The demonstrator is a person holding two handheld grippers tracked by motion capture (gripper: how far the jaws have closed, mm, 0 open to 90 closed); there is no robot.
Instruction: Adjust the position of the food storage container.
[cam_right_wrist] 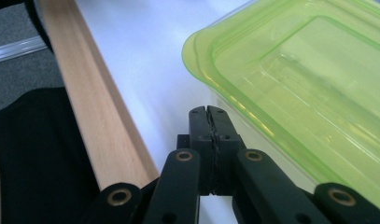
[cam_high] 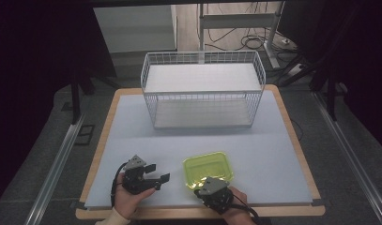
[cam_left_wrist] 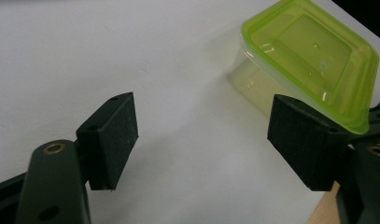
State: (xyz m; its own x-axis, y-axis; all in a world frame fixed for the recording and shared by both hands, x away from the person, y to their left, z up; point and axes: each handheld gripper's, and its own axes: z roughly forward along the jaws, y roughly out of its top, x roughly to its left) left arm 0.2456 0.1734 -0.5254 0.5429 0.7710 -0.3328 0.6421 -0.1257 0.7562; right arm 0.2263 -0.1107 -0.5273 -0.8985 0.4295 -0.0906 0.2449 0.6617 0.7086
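Note:
A clear box with a yellow-green lid [cam_high: 208,168] sits on the pale table near the front edge. In the left gripper view the box [cam_left_wrist: 309,56] is at the upper right, beyond my left gripper [cam_left_wrist: 204,140], which is open with bare table between its pads. In the high view the left gripper [cam_high: 156,176] lies to the box's left. My right gripper [cam_high: 208,186] is at the box's near edge. The right gripper view shows its jaws pressed together with nothing between them [cam_right_wrist: 209,112], just beside the lid's rim [cam_right_wrist: 290,74].
A white wire basket [cam_high: 202,89] stands at the back of the table. The table's wooden edge [cam_right_wrist: 89,112] runs close by the right gripper. Metal rails [cam_high: 57,164] line the grey floor on both sides.

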